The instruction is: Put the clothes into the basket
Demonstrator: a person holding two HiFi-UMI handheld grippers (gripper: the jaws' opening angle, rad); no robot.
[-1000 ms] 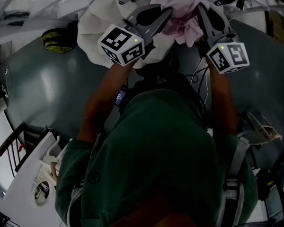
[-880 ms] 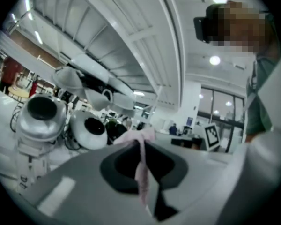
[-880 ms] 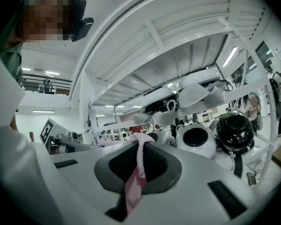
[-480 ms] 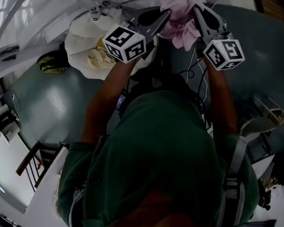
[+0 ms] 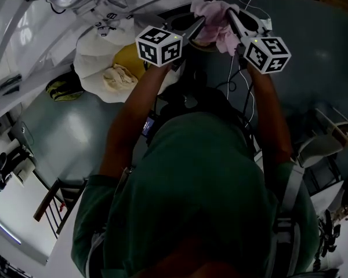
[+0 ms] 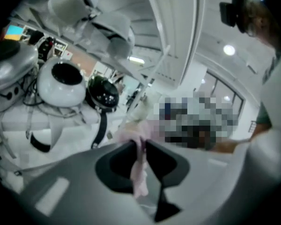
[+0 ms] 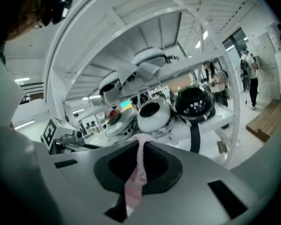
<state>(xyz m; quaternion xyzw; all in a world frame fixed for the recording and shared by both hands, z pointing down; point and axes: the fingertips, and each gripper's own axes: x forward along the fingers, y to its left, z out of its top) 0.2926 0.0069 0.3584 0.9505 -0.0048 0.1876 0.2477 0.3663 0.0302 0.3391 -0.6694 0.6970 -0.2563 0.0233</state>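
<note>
A pink garment [image 5: 217,29] hangs stretched between my two grippers at the top of the head view. My left gripper [image 5: 200,23] pinches one end. Its jaws have just been opening a little, with the pink cloth [image 6: 139,172] still caught between the tips. My right gripper [image 5: 231,15] is shut on the other end, and a pink strip [image 7: 136,177] runs down between its jaws. The white basket [image 5: 90,57] lies to the left of both grippers and holds a yellow cloth [image 5: 130,57] and a cream cloth [image 5: 119,74].
A white frame with helmets [image 7: 194,102] and white robot heads [image 6: 61,81] stands right ahead. A yellow-green object [image 5: 61,87] lies on the grey floor left of the basket. Cables [image 5: 243,91] trail below my right arm. A person's arm [image 6: 234,144] shows at the right of the left gripper view.
Both grippers have travelled together with the pink garment. The basket now sits further left and lower in the head view, and its yellow and cream contents have come into sight.
</note>
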